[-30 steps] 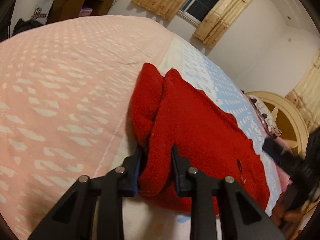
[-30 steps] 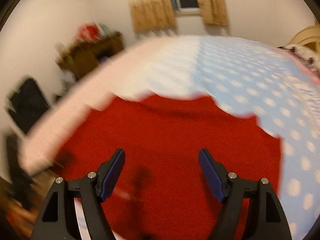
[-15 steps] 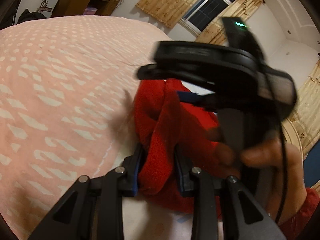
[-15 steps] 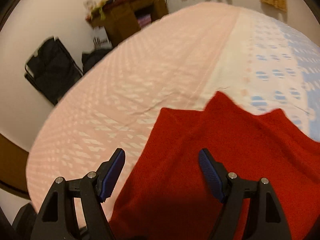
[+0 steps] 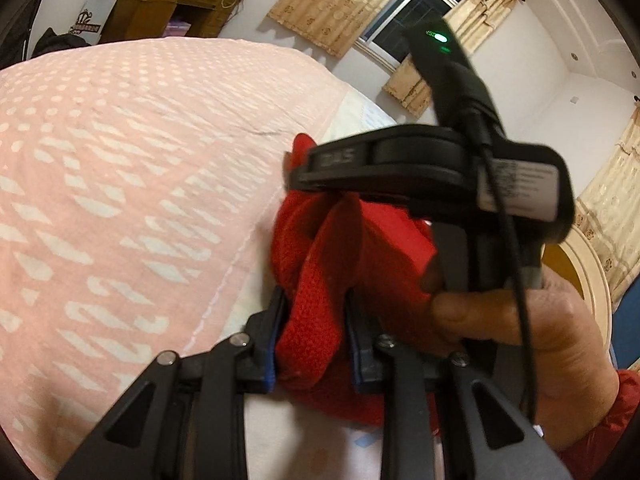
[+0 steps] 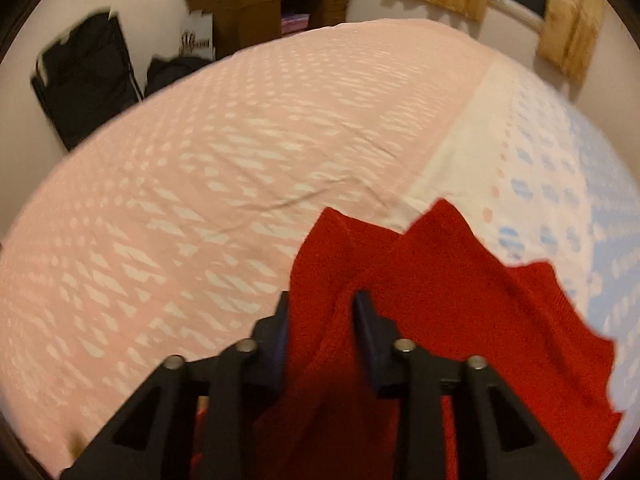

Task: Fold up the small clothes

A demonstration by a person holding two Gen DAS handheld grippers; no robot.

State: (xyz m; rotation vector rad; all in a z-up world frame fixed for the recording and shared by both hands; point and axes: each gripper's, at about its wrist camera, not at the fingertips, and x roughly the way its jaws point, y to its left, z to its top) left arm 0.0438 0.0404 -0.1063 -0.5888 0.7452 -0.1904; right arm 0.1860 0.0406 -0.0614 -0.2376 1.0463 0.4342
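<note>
A small red knit garment (image 5: 320,280) lies on the bed where the pink cover meets the blue-dotted one. My left gripper (image 5: 314,312) is shut on a bunched fold of it at its near edge. My right gripper (image 6: 322,312) is shut on another fold of the same garment (image 6: 460,300), close beside the left one. In the left wrist view the right gripper's black body (image 5: 432,168) and the hand holding it (image 5: 520,320) hide most of the garment.
The pink patterned bedcover (image 5: 120,160) spreads to the left and the blue-dotted part (image 6: 580,184) to the right. A wooden cabinet (image 6: 272,4) and a black folding chair (image 6: 88,80) stand past the bed's far edge. A curtained window (image 5: 400,20) is behind.
My right gripper swung over from the garment's middle to its edge beside the left gripper and went from open to shut on a fold. My left gripper kept its hold.
</note>
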